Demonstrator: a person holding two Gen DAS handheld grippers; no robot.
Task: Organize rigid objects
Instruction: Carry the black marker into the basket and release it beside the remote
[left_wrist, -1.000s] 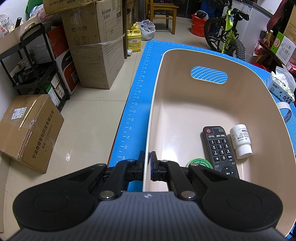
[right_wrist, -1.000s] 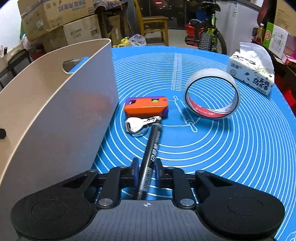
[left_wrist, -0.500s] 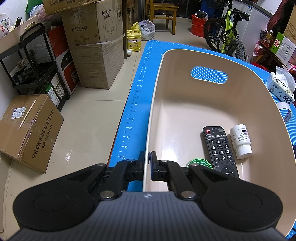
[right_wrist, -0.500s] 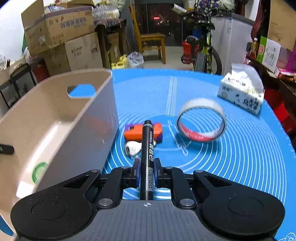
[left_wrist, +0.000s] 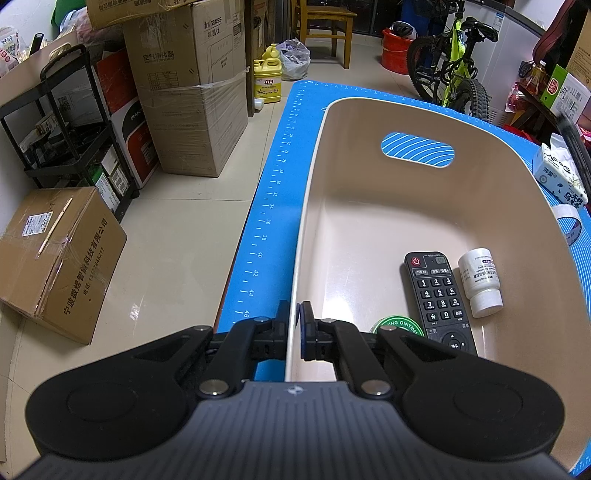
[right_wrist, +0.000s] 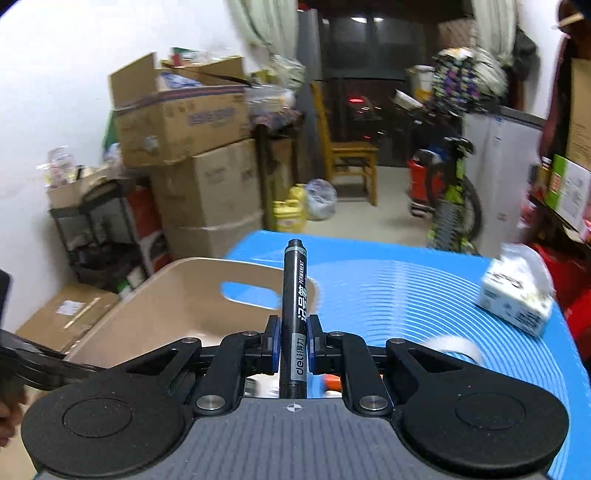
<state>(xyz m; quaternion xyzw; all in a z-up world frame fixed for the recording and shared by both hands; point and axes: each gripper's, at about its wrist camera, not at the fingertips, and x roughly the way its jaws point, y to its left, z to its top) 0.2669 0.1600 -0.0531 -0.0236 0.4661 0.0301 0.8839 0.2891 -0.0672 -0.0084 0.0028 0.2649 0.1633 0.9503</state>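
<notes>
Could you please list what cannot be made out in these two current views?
- Green tin in the bin, left wrist view: the left gripper covers its lower part, so the label is cut off.
- Tape roll, right wrist view: motion blur and the right gripper hide most of it.
- Orange item, right wrist view: only a sliver shows under the fingers.
- Marker: its rear end is hidden.

Both wrist views share the bin (left_wrist: 480, 206) (close).
</notes>
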